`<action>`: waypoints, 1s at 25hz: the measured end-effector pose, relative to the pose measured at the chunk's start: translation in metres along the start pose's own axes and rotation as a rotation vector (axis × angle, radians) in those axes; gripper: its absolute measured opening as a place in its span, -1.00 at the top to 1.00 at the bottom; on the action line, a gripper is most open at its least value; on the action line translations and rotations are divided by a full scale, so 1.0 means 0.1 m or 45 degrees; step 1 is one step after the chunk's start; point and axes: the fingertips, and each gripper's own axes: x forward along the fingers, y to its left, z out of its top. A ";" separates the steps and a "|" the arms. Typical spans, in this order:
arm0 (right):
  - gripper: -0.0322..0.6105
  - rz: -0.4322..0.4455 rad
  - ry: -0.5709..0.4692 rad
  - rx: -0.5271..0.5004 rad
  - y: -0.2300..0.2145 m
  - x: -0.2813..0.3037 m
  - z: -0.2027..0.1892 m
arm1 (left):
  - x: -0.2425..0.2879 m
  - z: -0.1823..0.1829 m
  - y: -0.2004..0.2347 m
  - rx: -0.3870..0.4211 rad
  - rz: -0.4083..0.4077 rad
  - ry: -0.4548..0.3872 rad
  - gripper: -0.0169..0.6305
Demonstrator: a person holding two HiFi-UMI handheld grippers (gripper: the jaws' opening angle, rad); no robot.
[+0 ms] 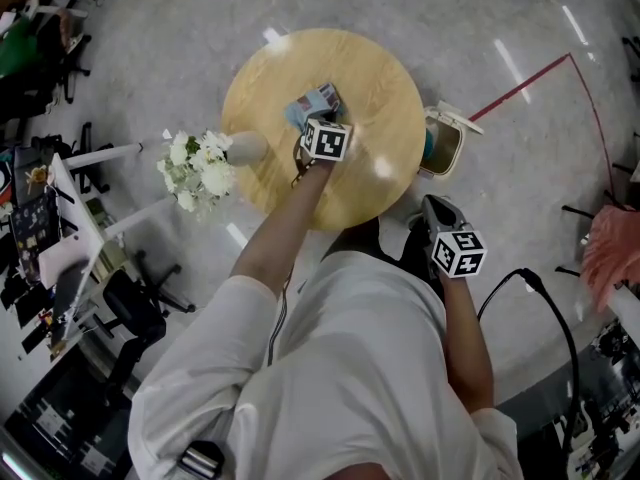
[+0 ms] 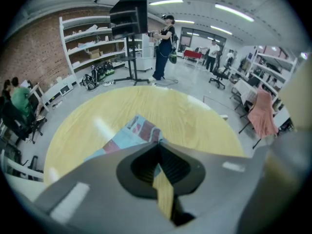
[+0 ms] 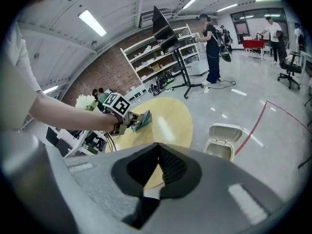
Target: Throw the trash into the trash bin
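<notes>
Where the left gripper's (image 1: 306,120) grey body fills the lower half of its own view, we lose the near part of the wrapper (image 2: 130,133). Only its far portion shows beyond the jaw tips, and the print on it is too blurred to read. From the head view the marker cube (image 1: 325,140) covers the jaws, so we read the grip elsewhere. In the left gripper view the jaws come together with the wrapper's near edge pinched at their tips. The right gripper view shows the wrapper sticking out past those tips, over the round wooden table (image 1: 385,93); whether it clears the tabletop we cannot tell. The person's torso (image 1: 350,368) cuts off the table's near rim. Wrapper: thin, crumpled, light blue with red-pink patches. Right gripper (image 1: 430,206): off the table's edge, close to the body, jaws closed on each other with nothing between them. Through the slit below the tips we see only table and white cloth. Trash bin (image 1: 441,148): on the floor just beside the table, at the head view's right, lid flipped open, well apart from the wrapper, inside hard to make out. White flowers (image 1: 197,168) in a vase (image 1: 246,148) sit at the table's opposite edge.
</notes>
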 end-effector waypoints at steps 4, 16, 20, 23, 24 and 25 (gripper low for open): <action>0.90 -0.001 -0.021 -0.002 -0.01 -0.09 -0.02 | -0.13 -0.02 -0.13 0.005 -0.011 -0.018 0.93; 0.90 -0.002 -0.049 0.004 -0.08 -0.35 -0.24 | -0.37 -0.13 -0.44 0.053 -0.031 -0.025 0.93; 0.90 0.006 -0.062 0.001 -0.14 -0.43 -0.23 | -0.48 -0.09 -0.52 0.057 -0.016 -0.042 0.93; 0.89 0.020 -0.073 -0.008 -0.19 -0.50 -0.21 | -0.58 -0.05 -0.60 0.060 -0.006 -0.058 0.93; 0.89 0.025 -0.075 -0.014 -0.20 -0.52 -0.19 | -0.60 -0.04 -0.63 0.061 -0.004 -0.060 0.93; 0.89 0.028 -0.078 -0.019 -0.23 -0.54 -0.18 | -0.62 -0.04 -0.66 0.063 -0.002 -0.060 0.93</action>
